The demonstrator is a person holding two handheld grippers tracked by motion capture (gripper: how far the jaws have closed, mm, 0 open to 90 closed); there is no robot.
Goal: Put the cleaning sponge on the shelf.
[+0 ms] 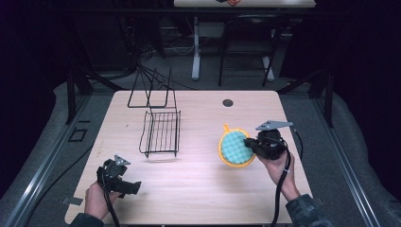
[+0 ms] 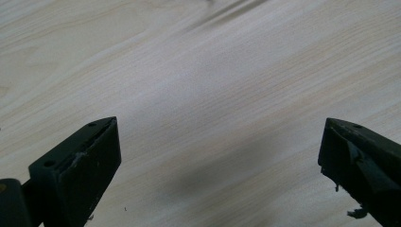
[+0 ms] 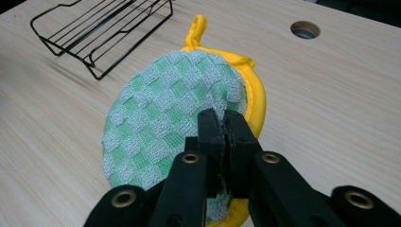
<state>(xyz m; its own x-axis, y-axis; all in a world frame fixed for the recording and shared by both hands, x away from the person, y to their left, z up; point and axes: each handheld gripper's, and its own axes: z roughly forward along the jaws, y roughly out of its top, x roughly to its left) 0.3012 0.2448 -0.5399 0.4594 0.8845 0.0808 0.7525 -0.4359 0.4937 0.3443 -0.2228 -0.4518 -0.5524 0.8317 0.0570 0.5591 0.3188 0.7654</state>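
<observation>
Green-and-white checked cloth with a yellow rim and a yellow hanging loop makes up the one round pot holder [image 3: 175,118], which is pinched at its near edge by the right gripper [image 3: 222,124], its jaws pressed together on the fabric so the pad tilts up off the counter [image 3: 340,109]. The right gripper view gives the weave, the loop and the clamped edge close up; the high view instead places the pot holder [image 1: 235,147] at the counter's right-centre, just left of the right gripper [image 1: 250,144]. One black wire rack [image 1: 161,132] stands to the left of the pad, with one thin black wire frame [image 1: 149,92] behind it and one round hole [image 1: 228,102] near the far edge. The left gripper [image 1: 135,187] hovers at the near left; the left gripper view shows its two jaws wide apart over bare wood.
</observation>
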